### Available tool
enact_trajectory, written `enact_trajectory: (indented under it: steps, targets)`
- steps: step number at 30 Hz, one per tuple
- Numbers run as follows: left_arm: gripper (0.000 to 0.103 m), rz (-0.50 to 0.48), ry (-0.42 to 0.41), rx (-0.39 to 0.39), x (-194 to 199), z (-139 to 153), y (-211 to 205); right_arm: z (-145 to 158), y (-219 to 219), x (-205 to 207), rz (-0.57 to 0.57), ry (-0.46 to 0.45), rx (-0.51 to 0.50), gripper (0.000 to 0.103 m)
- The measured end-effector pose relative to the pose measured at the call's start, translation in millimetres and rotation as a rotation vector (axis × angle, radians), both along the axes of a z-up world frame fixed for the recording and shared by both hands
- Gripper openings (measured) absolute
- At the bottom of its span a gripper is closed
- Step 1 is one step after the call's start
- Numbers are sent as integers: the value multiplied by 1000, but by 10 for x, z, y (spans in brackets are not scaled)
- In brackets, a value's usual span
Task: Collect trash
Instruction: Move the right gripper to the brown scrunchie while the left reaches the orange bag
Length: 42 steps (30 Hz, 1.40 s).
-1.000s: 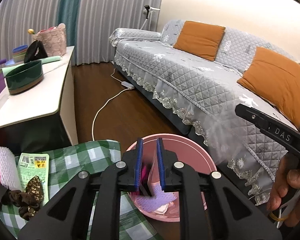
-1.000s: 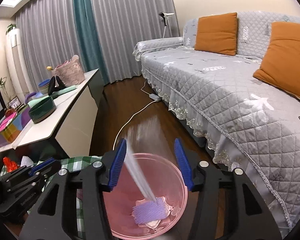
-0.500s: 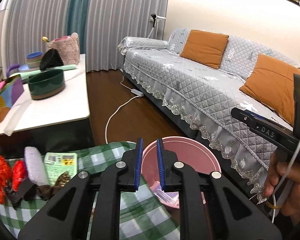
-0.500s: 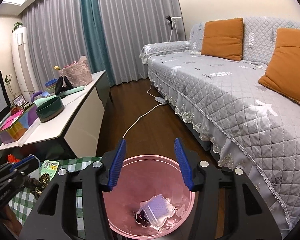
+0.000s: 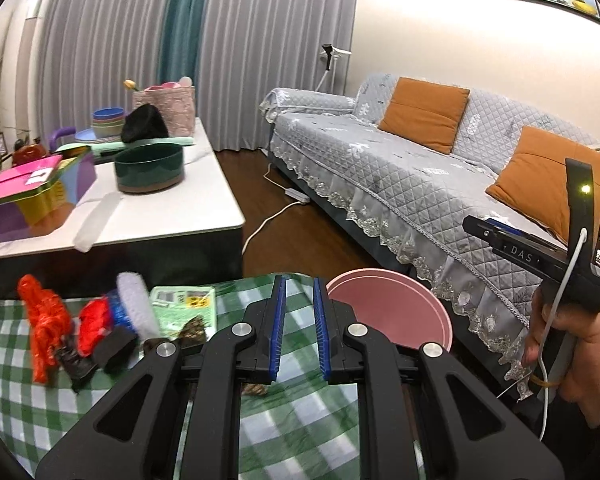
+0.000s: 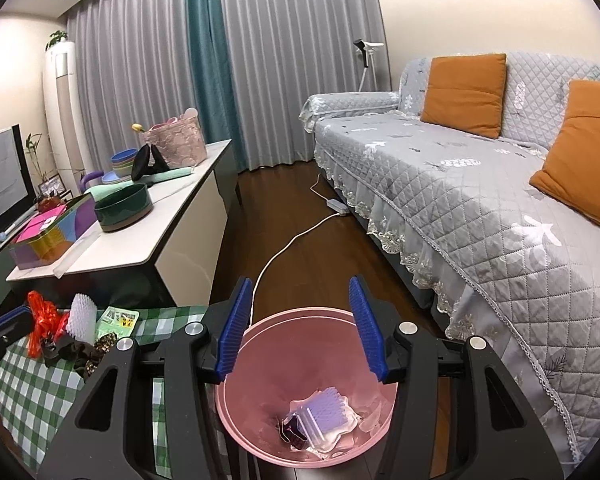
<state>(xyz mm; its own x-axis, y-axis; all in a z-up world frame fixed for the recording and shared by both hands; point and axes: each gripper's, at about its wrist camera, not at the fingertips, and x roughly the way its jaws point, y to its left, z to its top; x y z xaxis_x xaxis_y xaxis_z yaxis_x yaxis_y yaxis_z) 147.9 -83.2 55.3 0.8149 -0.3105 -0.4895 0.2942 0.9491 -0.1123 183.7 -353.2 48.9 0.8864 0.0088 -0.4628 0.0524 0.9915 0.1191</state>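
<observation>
Leftmost on the green-and-white checked cloth: a pile of trash is waiting to be picked up — crinkled orange-red plastic netting, a white bristly foam sleeve, a pale green printed packet, plus dark brown scrunchie-like bits that I can't identify for sure. None of it is sitting in the bin.

Left gripper is hovering over the cloth edge, just left of the bin, blue pads nearly closed with a narrow gap and nothing between them.

The round pink plastic bin is standing on the dark wood floor, just beside the cloth. Inside it: a clear plastic bag with a purple bristly piece and something small and dark next to it, lying on the bottom.

Right gripper is hanging directly above the bin mouth, jaws spread wide, carrying nothing.

Judgement: at least one item binned, most of the pile left. Next pick is probably coming from the cloth pile, left side being closer.
</observation>
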Motion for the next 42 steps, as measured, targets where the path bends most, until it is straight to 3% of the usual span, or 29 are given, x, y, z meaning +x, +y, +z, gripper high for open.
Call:
enact_trajectory:
  steps: [12, 35, 42]
  targets:
    - [14, 84, -3, 8, -197, -28, 572, 25, 206, -32, 40, -4, -20, 51]
    - [14, 246, 26, 17, -270, -410, 1230, -55, 646, 90, 130, 8, -59, 51]
    - [14, 314, 58, 14, -248, -566, 1536, -135, 898, 199, 206, 36, -48, 51]
